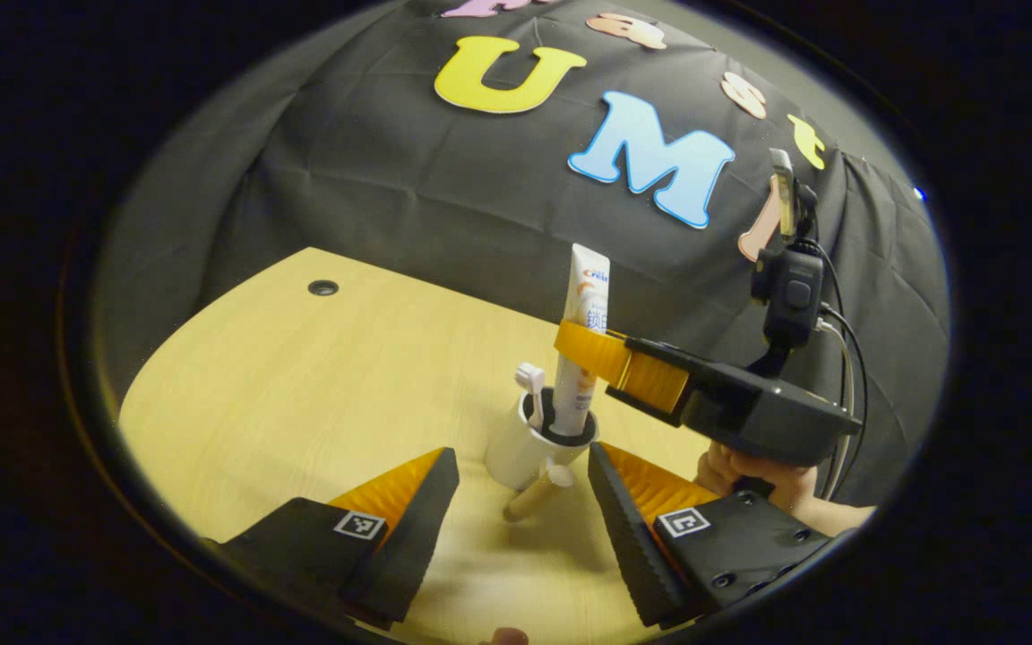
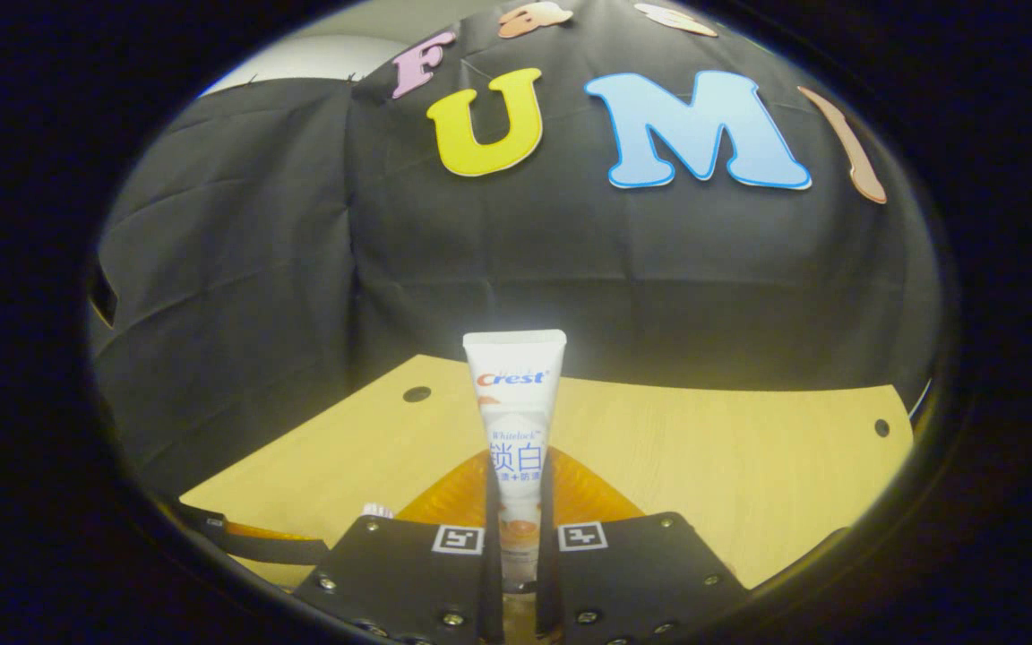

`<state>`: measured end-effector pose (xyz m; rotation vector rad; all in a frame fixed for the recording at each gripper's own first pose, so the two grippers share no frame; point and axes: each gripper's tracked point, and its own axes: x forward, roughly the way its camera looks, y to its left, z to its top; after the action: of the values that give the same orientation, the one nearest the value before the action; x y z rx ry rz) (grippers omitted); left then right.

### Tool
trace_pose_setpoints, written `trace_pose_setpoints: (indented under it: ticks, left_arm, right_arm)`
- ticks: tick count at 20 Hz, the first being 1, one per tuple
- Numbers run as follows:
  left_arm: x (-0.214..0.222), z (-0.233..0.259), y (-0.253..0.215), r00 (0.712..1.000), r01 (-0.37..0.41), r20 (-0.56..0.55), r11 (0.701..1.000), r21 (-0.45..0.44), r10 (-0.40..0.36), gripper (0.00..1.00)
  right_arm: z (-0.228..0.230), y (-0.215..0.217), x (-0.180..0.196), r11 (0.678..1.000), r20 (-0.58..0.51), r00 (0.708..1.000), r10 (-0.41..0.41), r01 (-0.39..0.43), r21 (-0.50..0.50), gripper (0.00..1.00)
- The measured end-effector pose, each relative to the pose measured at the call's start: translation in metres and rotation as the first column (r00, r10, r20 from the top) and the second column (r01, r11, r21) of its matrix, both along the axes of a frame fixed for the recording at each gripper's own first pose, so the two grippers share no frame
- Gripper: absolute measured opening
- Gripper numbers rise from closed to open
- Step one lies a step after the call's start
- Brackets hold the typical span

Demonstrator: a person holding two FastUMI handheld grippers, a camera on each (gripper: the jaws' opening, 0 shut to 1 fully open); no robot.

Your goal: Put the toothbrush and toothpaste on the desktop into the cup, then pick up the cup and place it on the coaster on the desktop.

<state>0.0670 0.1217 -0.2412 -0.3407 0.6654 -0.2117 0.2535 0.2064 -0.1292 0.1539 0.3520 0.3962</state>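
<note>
With the right gripper (image 2: 516, 537) clamped on the toothpaste (image 2: 516, 430) standing in the cup (image 1: 529, 448) and the left gripper (image 1: 525, 502) wide open just before it, a crooked release risked tipping the cup.

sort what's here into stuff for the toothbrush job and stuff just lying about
For the job:
- toothpaste, upright in the cup, right gripper shut on it
- toothbrush, in the cup
- cup
- left gripper, jaws open by the cup

Just there:
- desk
- wooden stick lying by the cup
</note>
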Motion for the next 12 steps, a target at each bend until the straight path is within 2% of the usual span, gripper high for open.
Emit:
trace_pose_setpoints:
  ticks: [2, 3, 5, 6, 7, 8, 9, 10, 11, 12]
  left_arm:
    - [0.000, 0.000, 0.000, 1.000, 0.003, 0.002, 1.000, -0.001, -0.003, 0.95]
    - [-0.001, -0.001, 0.000, 1.000, 0.007, 0.000, 1.000, 0.002, -0.007, 0.99]
    - [-0.001, -0.004, 0.000, 1.000, 0.015, 0.001, 1.000, 0.007, -0.015, 0.99]
    - [-0.001, -0.004, -0.001, 1.000, 0.020, -0.001, 1.000, 0.008, -0.020, 0.95]
    - [-0.002, -0.003, -0.001, 1.000, 0.024, -0.005, 1.000, 0.008, -0.024, 0.99]
    - [-0.004, -0.004, 0.000, 1.000, 0.025, -0.005, 1.000, 0.009, -0.025, 0.99]
    - [-0.004, -0.003, 0.001, 1.000, 0.024, -0.005, 1.000, 0.010, -0.024, 0.95]
    - [-0.004, -0.004, 0.002, 1.000, 0.024, -0.007, 1.000, 0.009, -0.024, 0.99]
    - [-0.005, -0.006, 0.002, 1.000, 0.024, -0.011, 1.000, 0.007, -0.024, 0.99]
    - [-0.005, -0.007, 0.002, 1.000, 0.024, -0.015, 1.000, 0.006, -0.024, 0.95]
  right_arm:
    - [-0.007, 0.003, -0.005, 1.000, -0.014, 1.000, 0.006, -0.006, -0.004, 0.15]
    - [-0.011, 0.004, -0.006, 1.000, -0.022, 1.000, 0.005, -0.005, -0.010, 0.16]
    - [-0.015, 0.005, -0.008, 1.000, -0.030, 1.000, -0.009, 0.009, -0.021, 0.16]
    - [-0.017, 0.004, -0.008, 1.000, -0.032, 0.999, -0.018, 0.017, -0.020, 0.16]
    - [-0.019, 0.004, -0.011, 1.000, -0.044, 0.999, -0.021, 0.020, -0.020, 0.18]
    - [-0.019, 0.004, -0.013, 1.000, -0.050, 0.999, -0.021, 0.020, -0.017, 0.21]
    - [-0.019, 0.004, -0.014, 1.000, -0.058, 0.998, -0.019, 0.018, -0.018, 0.23]
    - [-0.019, 0.002, -0.017, 1.000, -0.063, 0.998, -0.015, 0.014, -0.014, 0.17]
    - [-0.018, 0.002, -0.021, 1.000, -0.070, 0.998, -0.005, 0.005, -0.005, 0.28]
    - [-0.016, 0.002, -0.024, 1.000, -0.075, 0.997, 0.005, -0.004, 0.007, 0.32]
